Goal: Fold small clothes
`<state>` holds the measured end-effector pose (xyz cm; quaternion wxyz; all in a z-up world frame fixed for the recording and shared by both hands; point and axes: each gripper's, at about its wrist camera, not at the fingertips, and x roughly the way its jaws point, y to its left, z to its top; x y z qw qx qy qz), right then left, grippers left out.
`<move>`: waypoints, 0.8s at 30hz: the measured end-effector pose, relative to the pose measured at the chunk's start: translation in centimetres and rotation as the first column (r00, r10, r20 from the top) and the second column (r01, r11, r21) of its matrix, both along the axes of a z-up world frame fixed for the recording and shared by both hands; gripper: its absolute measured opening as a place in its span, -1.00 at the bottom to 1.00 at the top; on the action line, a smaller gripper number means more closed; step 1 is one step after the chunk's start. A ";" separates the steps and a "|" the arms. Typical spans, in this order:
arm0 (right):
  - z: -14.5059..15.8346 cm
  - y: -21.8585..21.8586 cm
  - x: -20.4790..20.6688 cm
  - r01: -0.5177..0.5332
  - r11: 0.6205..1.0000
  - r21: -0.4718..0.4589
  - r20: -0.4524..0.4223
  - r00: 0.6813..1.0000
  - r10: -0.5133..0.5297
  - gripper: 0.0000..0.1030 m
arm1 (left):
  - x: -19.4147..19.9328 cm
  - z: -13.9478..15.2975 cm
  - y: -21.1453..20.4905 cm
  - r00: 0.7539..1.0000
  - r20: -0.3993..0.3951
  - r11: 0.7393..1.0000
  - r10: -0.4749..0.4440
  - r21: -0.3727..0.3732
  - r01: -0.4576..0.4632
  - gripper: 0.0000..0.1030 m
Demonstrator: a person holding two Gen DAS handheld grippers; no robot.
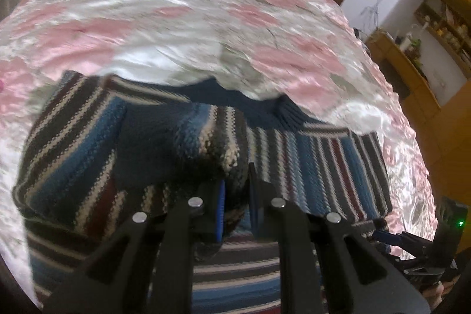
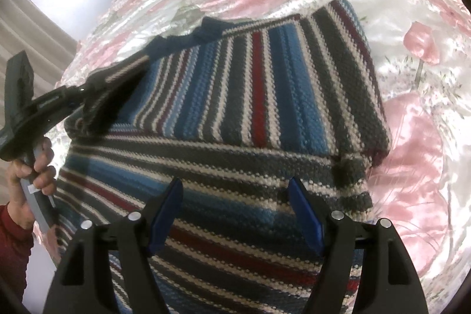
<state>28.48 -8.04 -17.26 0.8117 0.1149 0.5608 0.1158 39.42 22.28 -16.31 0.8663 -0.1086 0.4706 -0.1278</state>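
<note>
— Sweater (image 2: 235,114), striped knit, lies on the pink flowered bedspread (image 2: 412,137), already doubled over in part: one panel with stripes running up and down sits on top of a layer whose stripes run across.

— How do you think it handles?

— Soft and thick, I'd say. Chunky knit, no stiffness at all, so it will sag wherever it isn't supported. Probably some weight for its size. The satin-looking cover under it looks slippery, so I'd guess the whole bundle slides if dragged instead of lifted.

— What are the grippers doing?

— The left gripper (image 1: 237,196) has its blue pads pinched on a bunched fold of the knit, jaws narrow with wool between them. From the other camera you see a hand (image 2: 32,175) on its handle, its tip at the sweater's left edge near the dark blue collar (image 2: 188,34). The right gripper (image 2: 235,214) hangs over the near part with its jaws spread wide, nothing in them.

— Where should the right one take hold?

— At an edge or corner, I think, maybe the ribbed hem corner (image 2: 350,175) on the right. Grabbing the middle would only bunch it. Pinch both layers, or the top one peels away.
</note>
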 end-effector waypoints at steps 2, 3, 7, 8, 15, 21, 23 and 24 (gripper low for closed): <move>-0.5 0.0 0.0 0.002 1.000 -0.005 -0.010 1.000 -0.002 0.44 | -0.1 -1.5 -1.4 0.999 -0.031 1.000 -0.021 0.001 0.021 -0.71; -0.8 -0.1 0.1 0.003 1.000 -0.005 -0.013 1.000 -0.003 0.45 | -0.1 -2.1 -1.6 0.998 -0.049 1.000 -0.031 -0.002 0.031 -0.69; -1.4 -0.1 0.1 0.007 1.000 -0.012 -0.036 0.999 -0.007 0.46 | -0.6 -3.7 -1.8 0.993 -0.102 0.998 -0.059 -0.003 0.059 -0.58; -1.4 0.0 0.2 0.003 1.000 -0.018 -0.041 0.999 -0.004 0.46 | -0.9 -3.2 -1.6 0.992 -0.102 0.998 -0.069 0.007 0.070 -0.56; -1.1 1.7 1.6 -0.011 0.997 -0.075 -0.101 0.995 0.004 0.51 | -3.0 1.9 5.0 0.996 -0.059 0.991 -0.073 0.109 0.079 -0.25; 1.5 7.5 4.2 -0.105 0.988 -0.111 -0.079 0.992 0.096 0.55 | -0.1 1.8 13.6 0.985 -0.108 0.956 0.132 0.278 -0.097 -0.27; 2.5 11.0 5.8 -0.172 0.977 -0.129 -0.070 0.984 0.164 0.64 | 0.8 0.8 15.1 0.976 -0.149 0.951 0.162 0.288 -0.113 -0.27; 2.9 11.9 6.2 -0.186 0.973 -0.138 -0.060 0.982 0.180 0.66 | 1.3 0.1 15.7 0.971 -0.163 0.948 0.174 0.296 -0.120 -0.27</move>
